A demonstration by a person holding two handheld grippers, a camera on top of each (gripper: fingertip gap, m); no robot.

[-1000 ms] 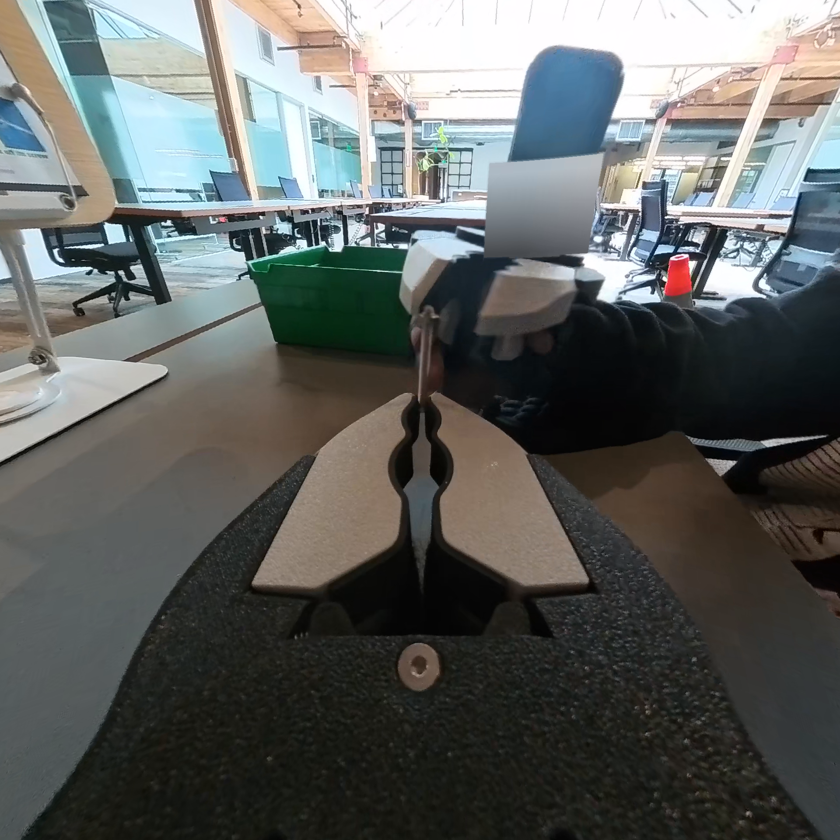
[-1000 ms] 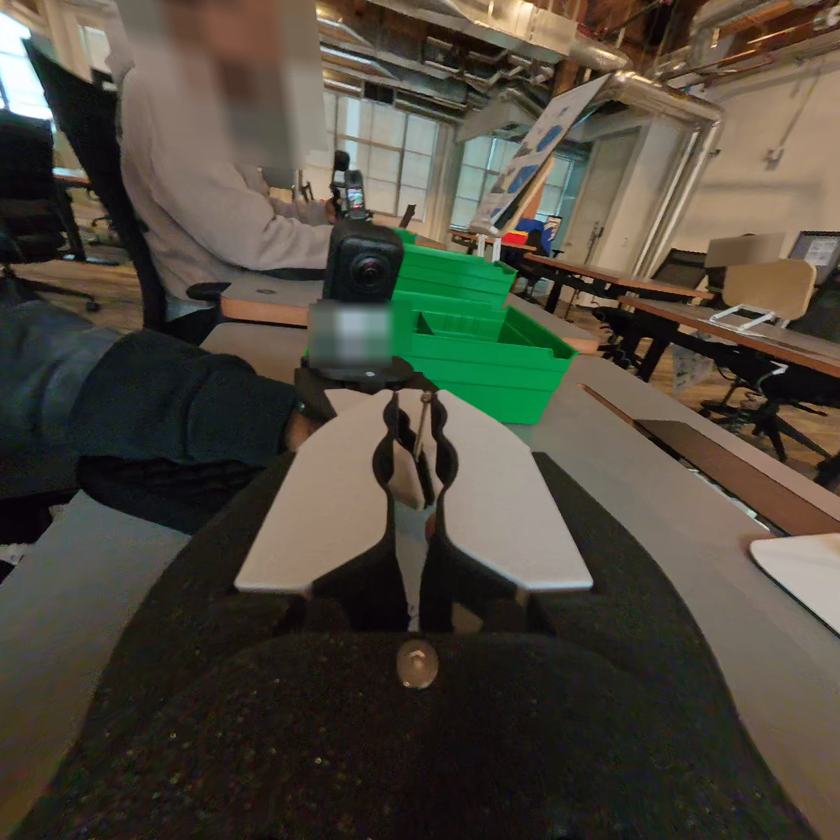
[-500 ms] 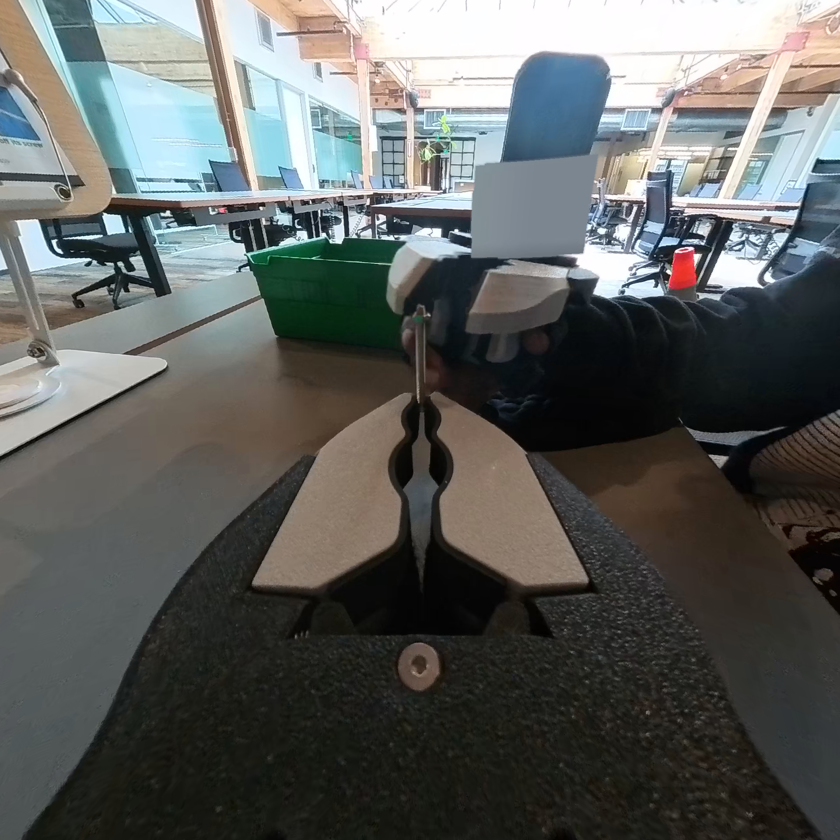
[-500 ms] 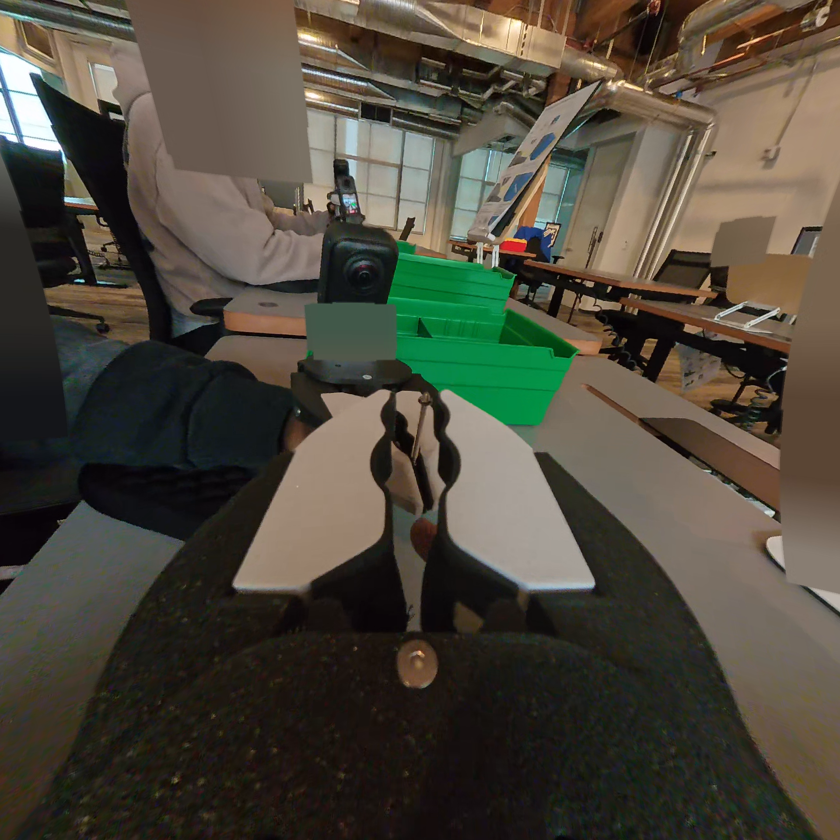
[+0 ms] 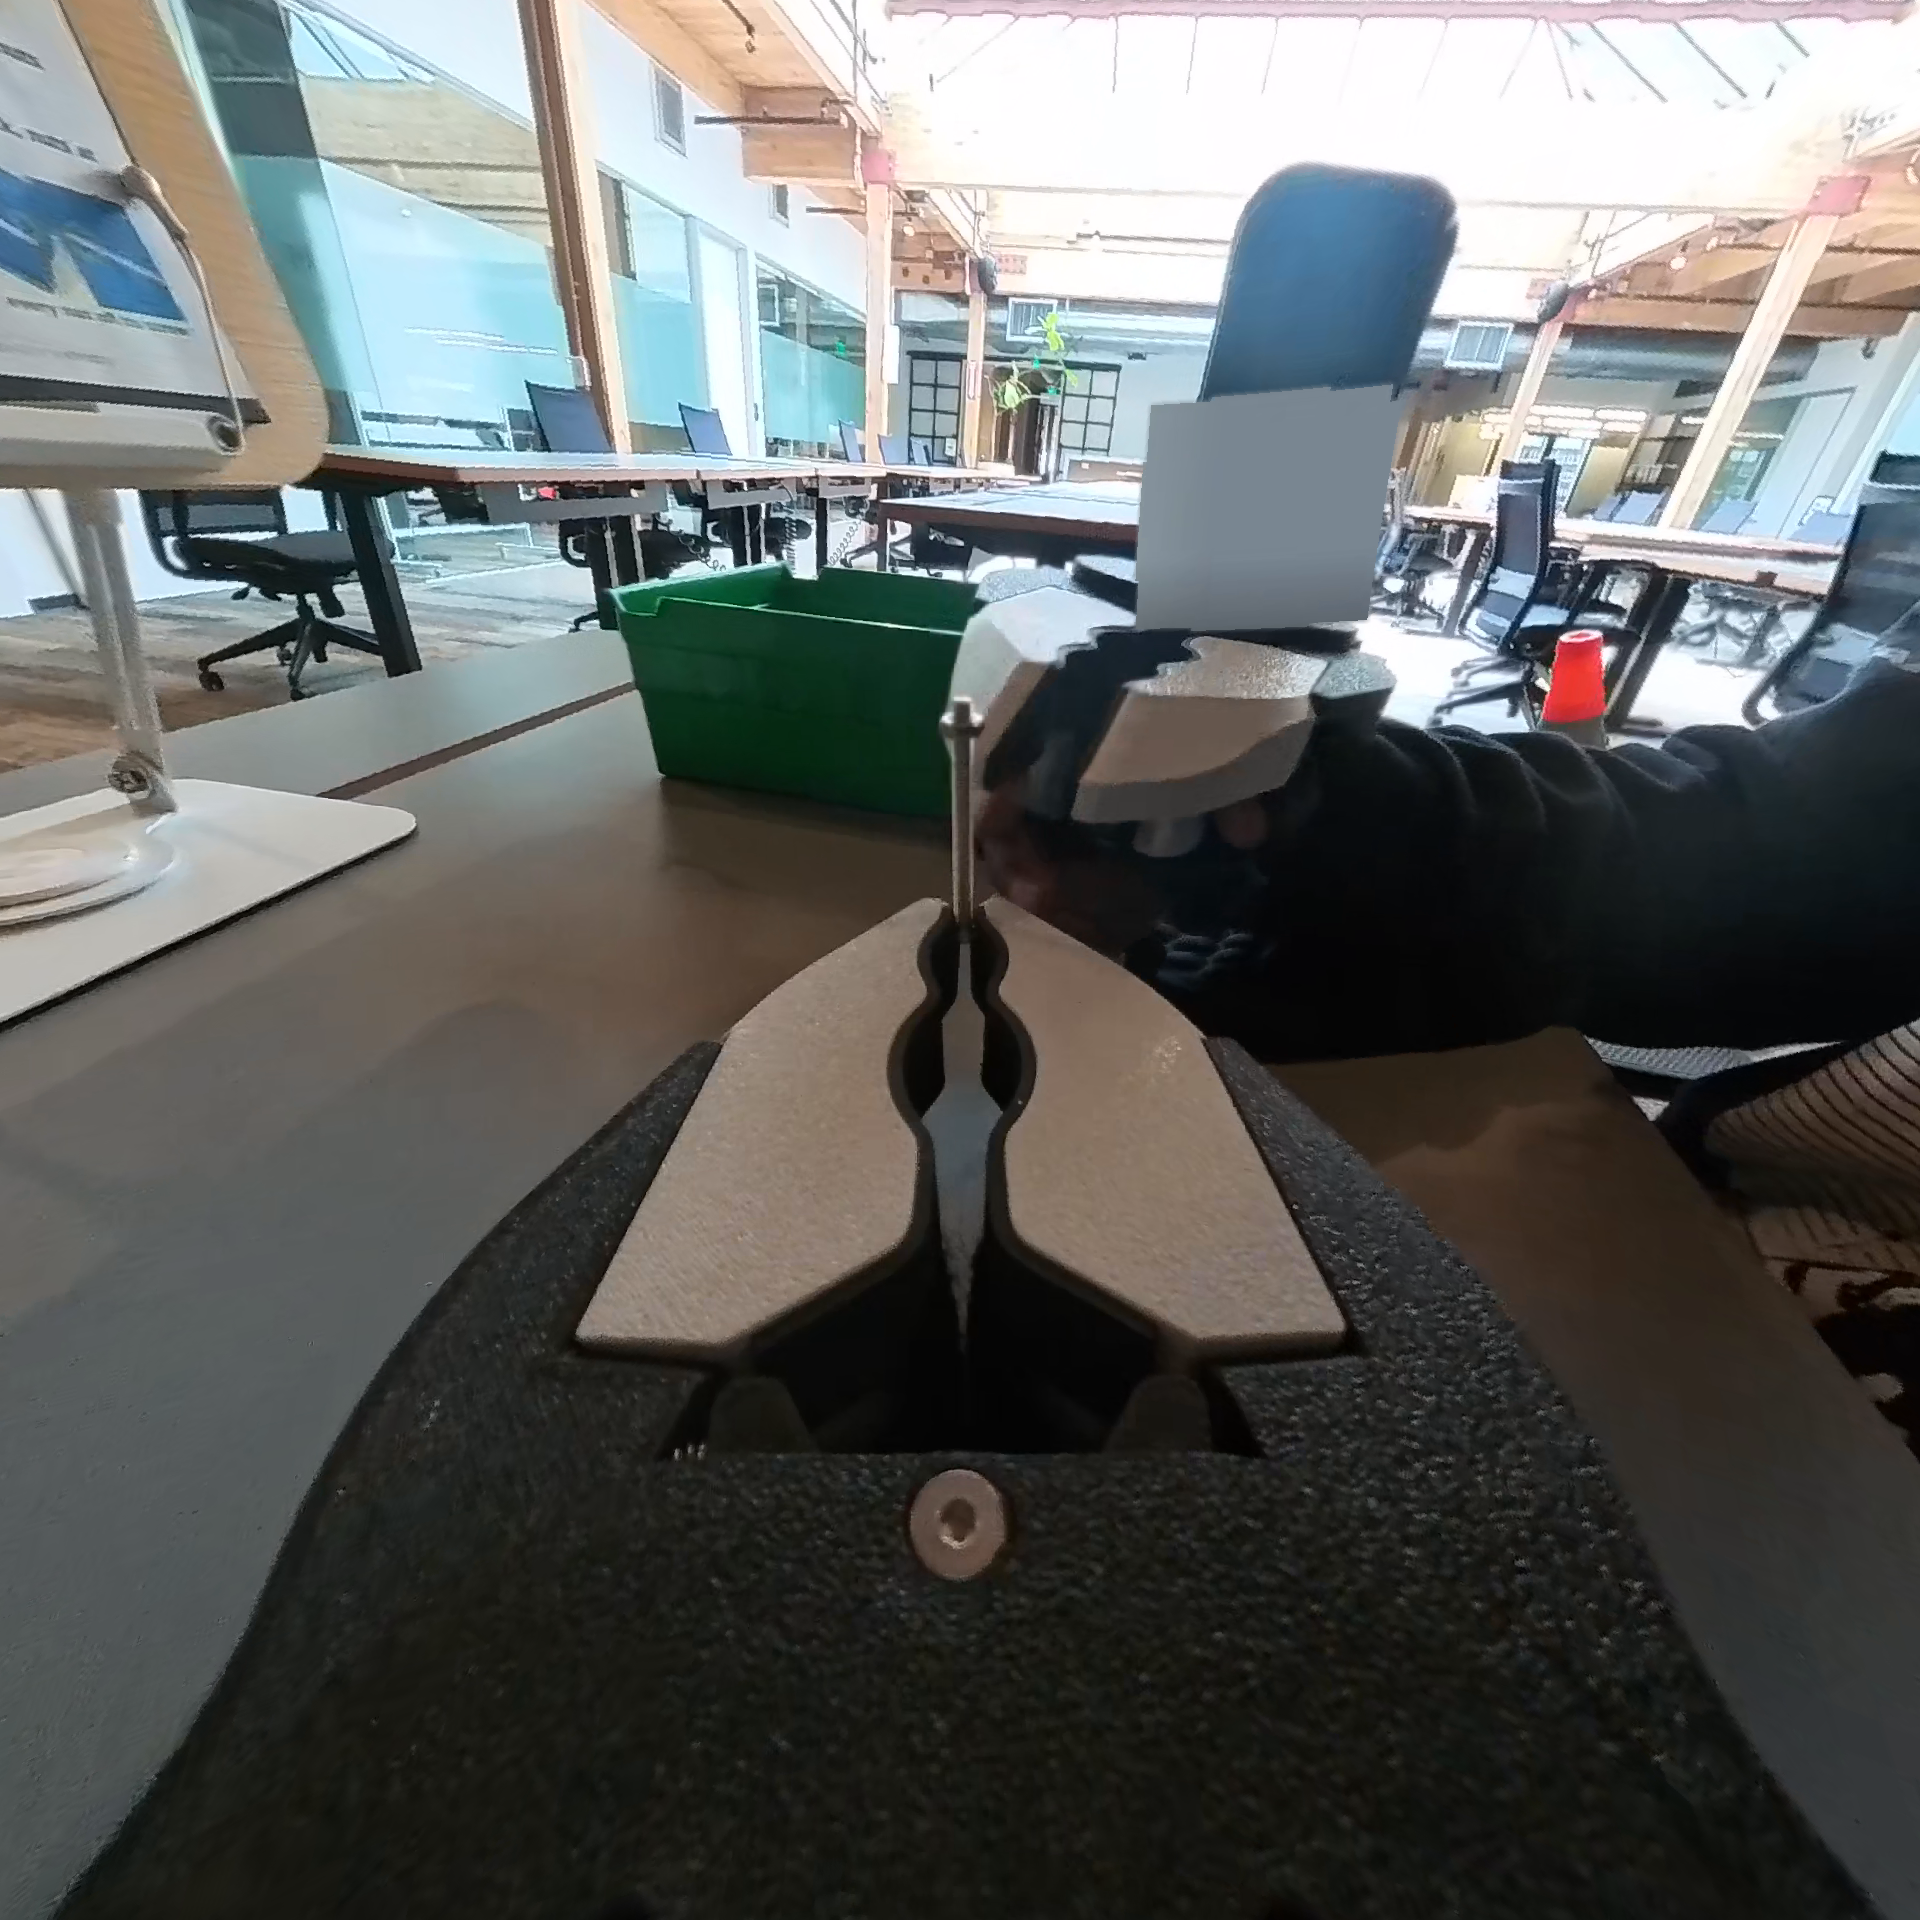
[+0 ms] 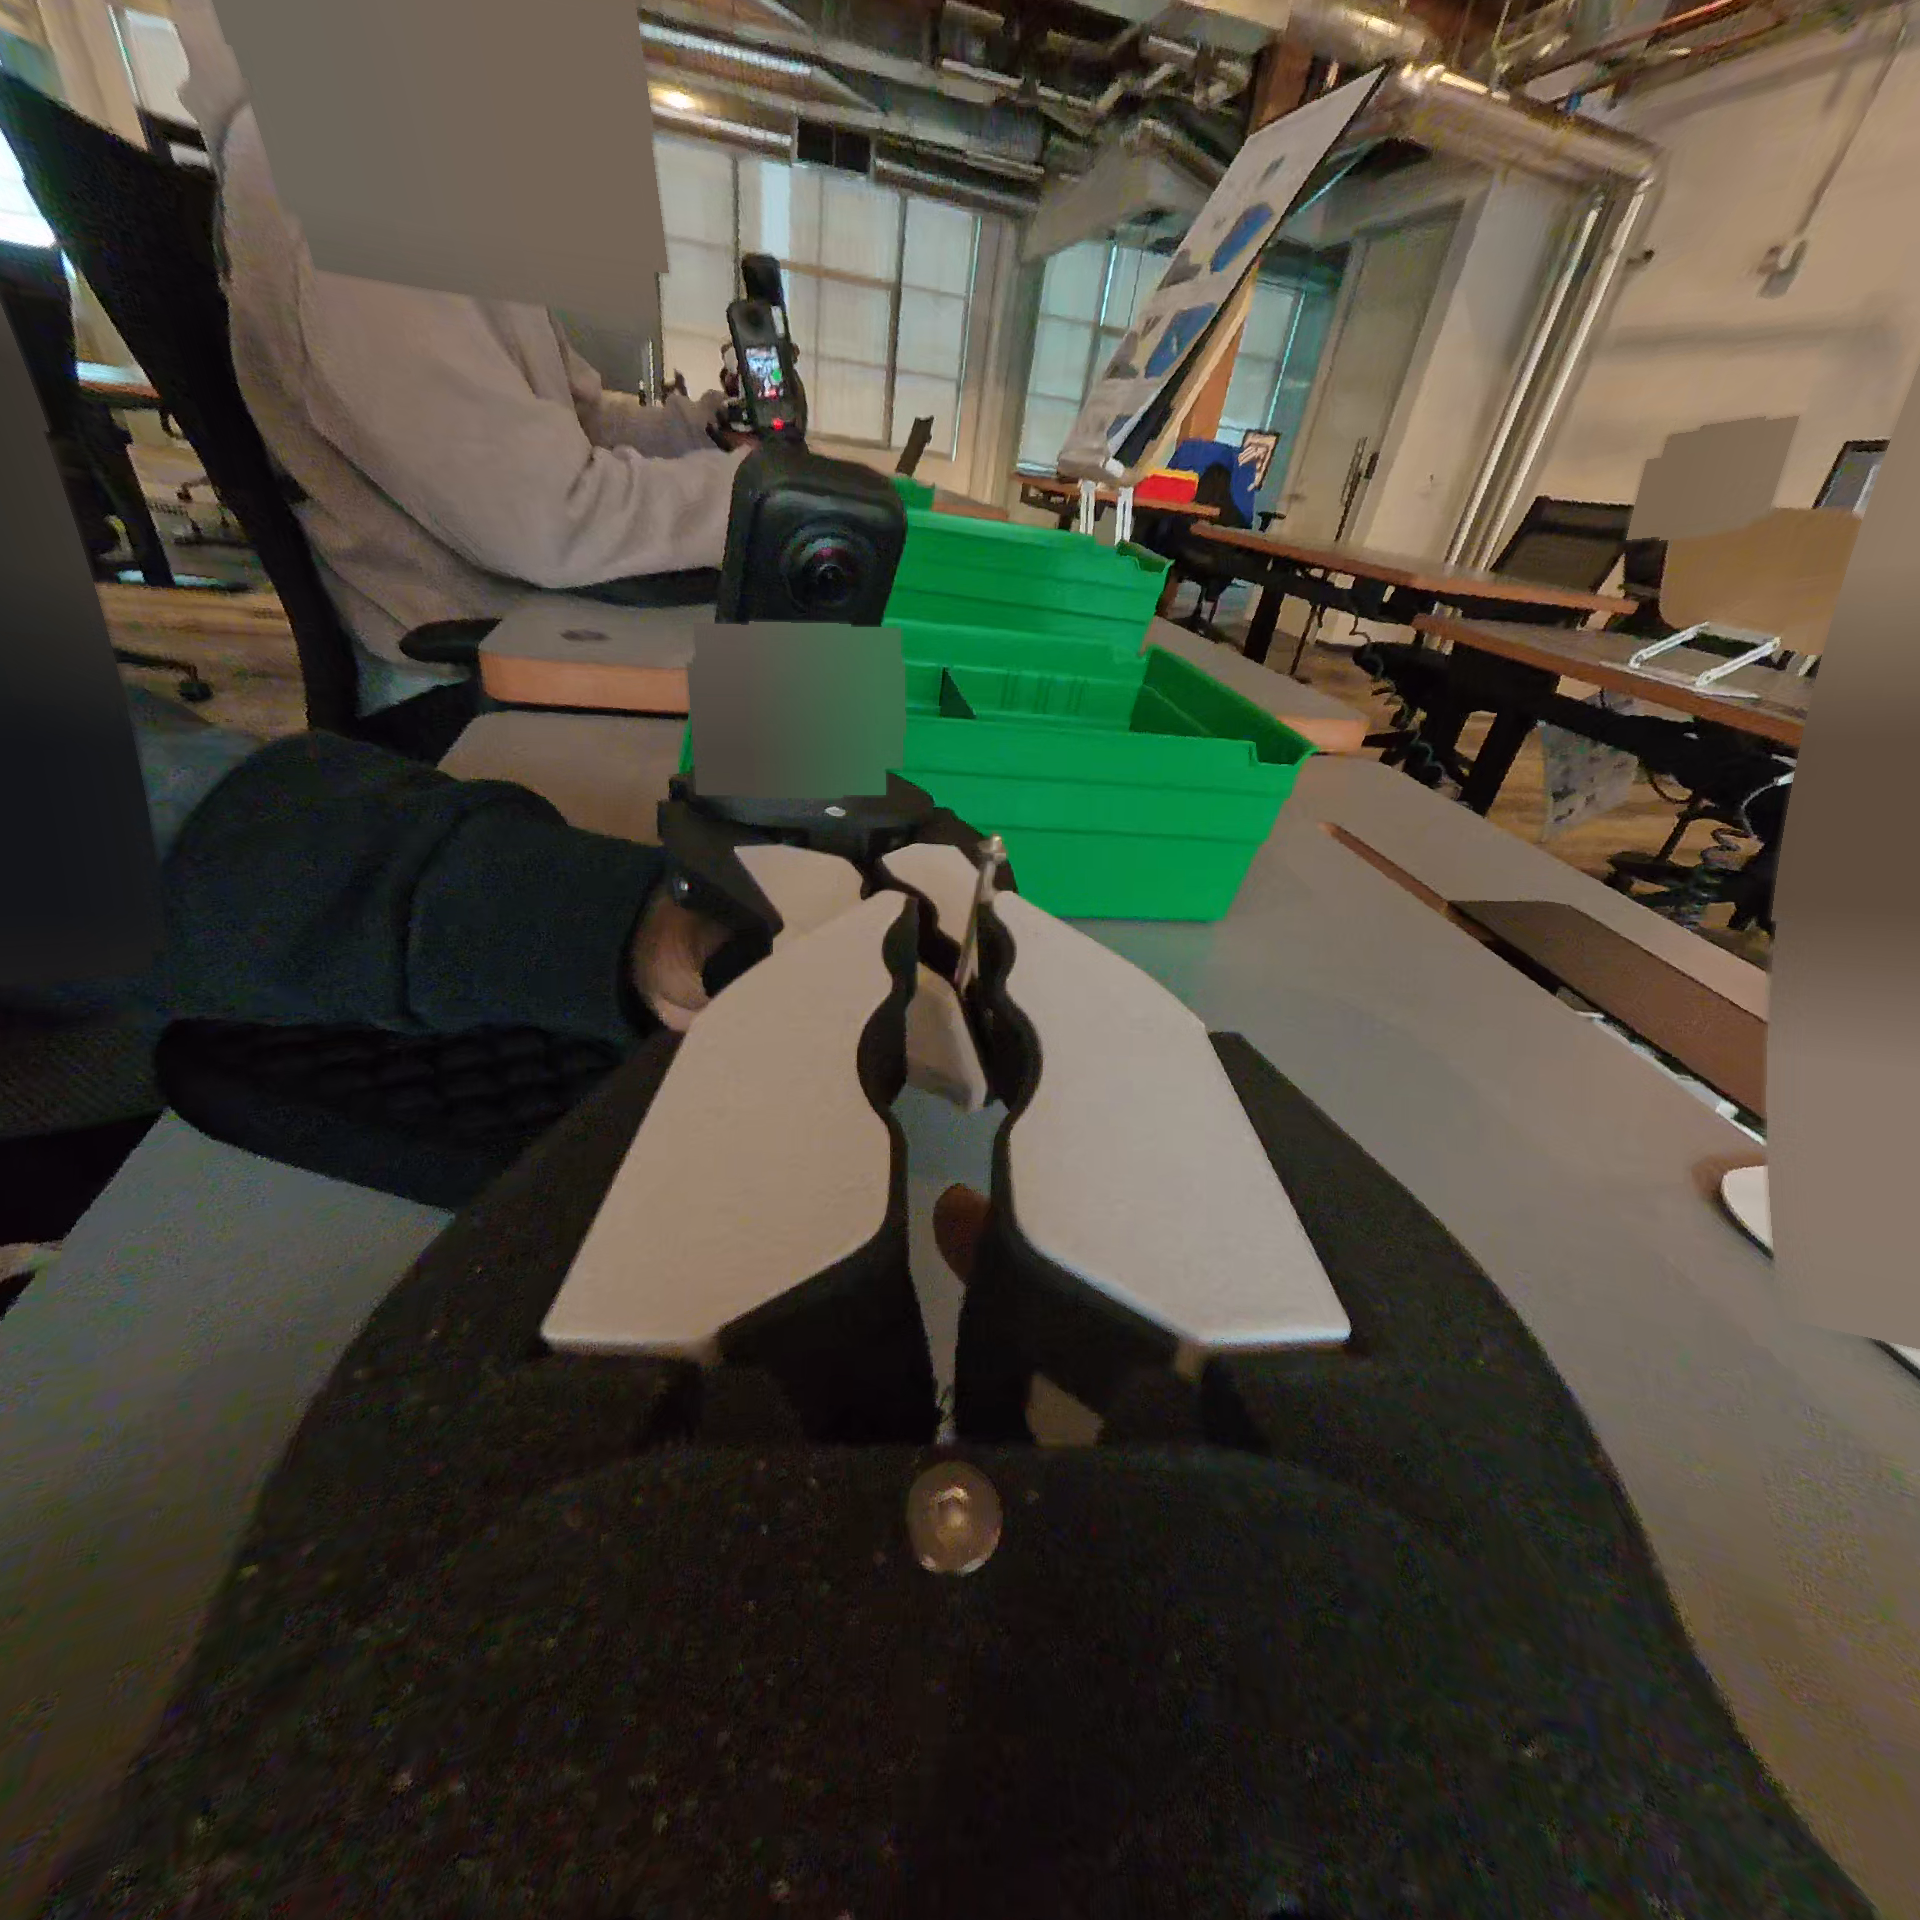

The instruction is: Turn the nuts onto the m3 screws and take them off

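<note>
Left wrist view, nearest first: the left gripper (image 5: 964, 923) has its 2 fingers pressed together on the lower end of a thin steel screw (image 5: 965, 821). The screw's long axis stands upright out of the fingertips, and a small nut (image 5: 965, 721) sits near its top end, just under the tip.

Just behind and to the right of that top end hangs the right gripper (image 5: 1049, 717), its fingers pointing back toward the camera and slightly parted, with nothing between them. The nut lies just off its left-hand fingertip, close but apart as far as can be seen.

Right wrist view shows the same pairing from the other side: past the right gripper's own fingertips (image 6: 951, 909), which stand a little apart, the screw (image 6: 977, 920) leans up and to the right, nut (image 6: 993, 850) at the top, above and right of the gap.

Farther back a green bin (image 5: 790, 686) sits on the grey table (image 5: 416, 987).

Judging from this, the right gripper is the nearer one to the nut and would have to shift sideways across the screw's axis to close on it.
</note>
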